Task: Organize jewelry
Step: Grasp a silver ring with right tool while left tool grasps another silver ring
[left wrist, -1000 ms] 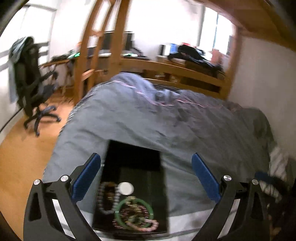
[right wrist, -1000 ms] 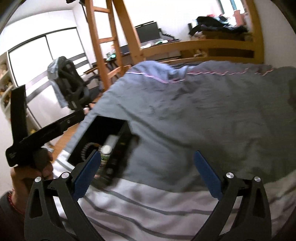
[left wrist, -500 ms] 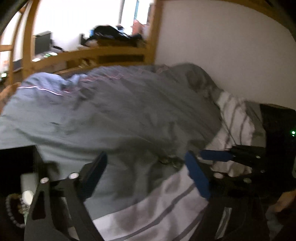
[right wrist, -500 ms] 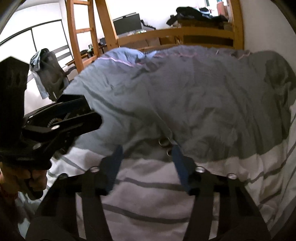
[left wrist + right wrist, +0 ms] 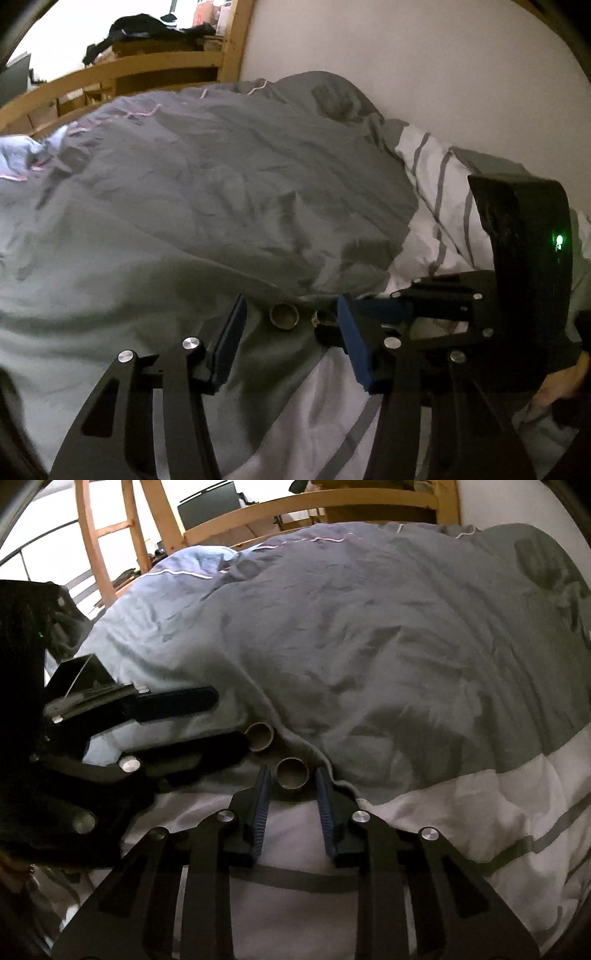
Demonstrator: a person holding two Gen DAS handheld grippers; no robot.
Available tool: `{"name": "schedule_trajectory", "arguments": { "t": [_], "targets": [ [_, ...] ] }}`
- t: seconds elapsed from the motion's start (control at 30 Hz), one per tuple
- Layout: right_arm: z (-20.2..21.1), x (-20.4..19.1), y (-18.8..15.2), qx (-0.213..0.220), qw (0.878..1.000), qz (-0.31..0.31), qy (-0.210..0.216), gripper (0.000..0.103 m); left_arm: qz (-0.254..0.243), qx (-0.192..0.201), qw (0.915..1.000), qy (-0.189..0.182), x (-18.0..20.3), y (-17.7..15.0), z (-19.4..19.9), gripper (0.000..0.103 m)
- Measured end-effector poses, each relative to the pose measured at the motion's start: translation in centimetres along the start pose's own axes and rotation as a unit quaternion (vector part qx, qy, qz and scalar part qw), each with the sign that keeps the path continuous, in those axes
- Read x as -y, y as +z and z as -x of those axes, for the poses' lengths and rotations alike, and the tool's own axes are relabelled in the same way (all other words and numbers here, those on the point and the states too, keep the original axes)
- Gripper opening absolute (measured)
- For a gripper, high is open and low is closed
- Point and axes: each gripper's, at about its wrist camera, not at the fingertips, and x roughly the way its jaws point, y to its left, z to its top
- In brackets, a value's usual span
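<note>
Two metal rings lie on the grey duvet [image 5: 184, 206] by a fold. In the left wrist view my left gripper [image 5: 291, 314] is open, its jaws on either side of one ring [image 5: 283, 315]; the second ring [image 5: 325, 318] is partly behind the right pad. In the right wrist view my right gripper [image 5: 292, 777] is open narrowly around the nearer ring [image 5: 291, 773], pads not touching it. The other ring [image 5: 259, 737] lies by the left gripper's fingers [image 5: 177, 703]. The jewelry box is out of view.
The duvet turns to white with grey stripes [image 5: 443, 812] near me. A wooden bed rail [image 5: 314, 506] and ladder [image 5: 96, 535] stand behind, a white wall [image 5: 406, 55] to the right. The right gripper's body [image 5: 517, 277] crowds the left one.
Both grippers swung away from the black jewelry box to the two rings on the duvet. Both jaws narrowed, the right more, and each now brackets a ring.
</note>
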Motion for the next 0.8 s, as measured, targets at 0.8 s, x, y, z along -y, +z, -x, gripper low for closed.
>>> {"name": "schedule_trajectory", "arguments": {
  "t": [0.8],
  "targets": [
    [1.3,2.0,0.4,0.023,0.999,-0.042,-0.012,0.020,-0.002,-0.039,0.9984,0.042,-0.2,0.0,-1.9,0.019]
  ]
}}
